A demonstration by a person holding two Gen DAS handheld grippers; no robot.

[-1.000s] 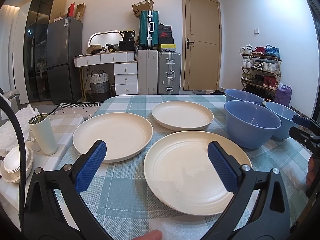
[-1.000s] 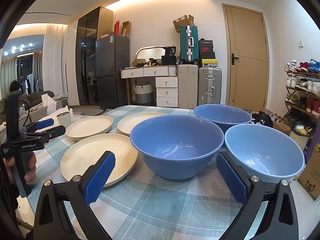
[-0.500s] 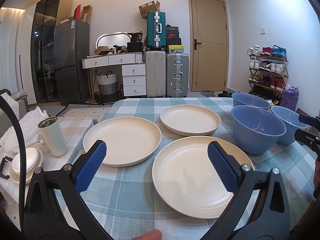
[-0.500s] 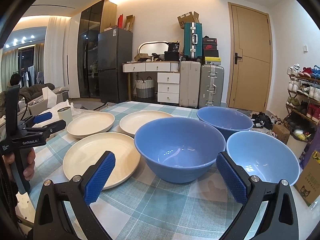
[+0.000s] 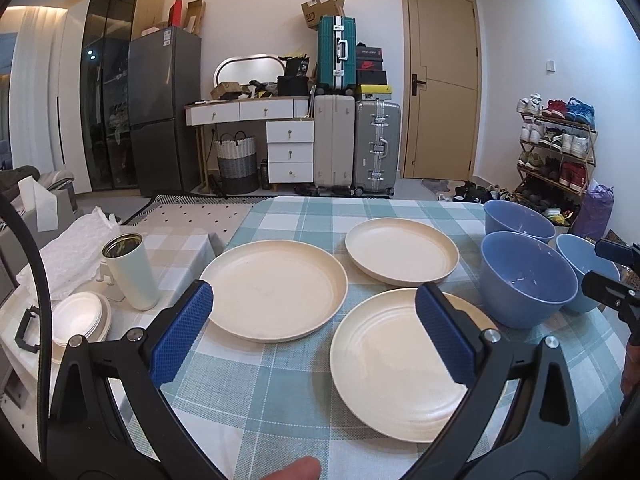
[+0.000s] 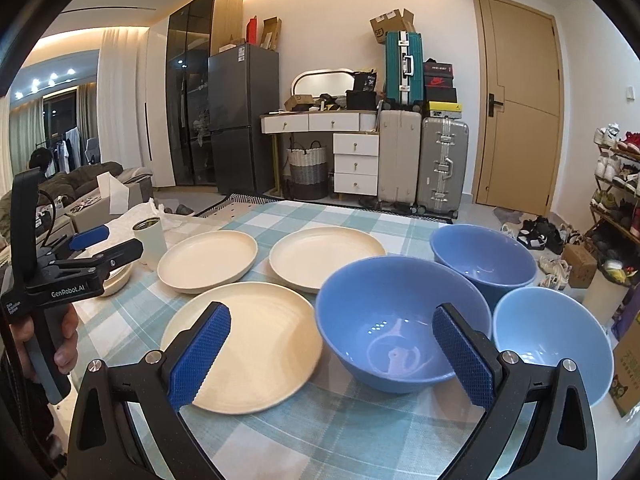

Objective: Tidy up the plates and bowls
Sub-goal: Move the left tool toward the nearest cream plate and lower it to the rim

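Now both grippers wide, left gripper (image 5: 316, 338) over near plate (image 5: 396, 364), right gripper (image 6: 332, 350) before bowl (image 6: 400, 320)

You can read "GenRobot.AI" in white on the black body of your left gripper (image 6: 108, 246); the cardboard box (image 6: 390, 26) atop the teal suitcase (image 6: 404, 68) shows "SF".

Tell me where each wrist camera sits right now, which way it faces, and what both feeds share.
Left wrist: on the left hand-held gripper, open above the near table edge, facing the three cream plates; a fingertip shows below.
Right wrist: on the right hand-held gripper, open, facing the nearest blue bowl; the left hand and its gripper show at far left.
Shared: the near cream plate, all three blue bowls, the checked tablecloth, the suitcases and the door.
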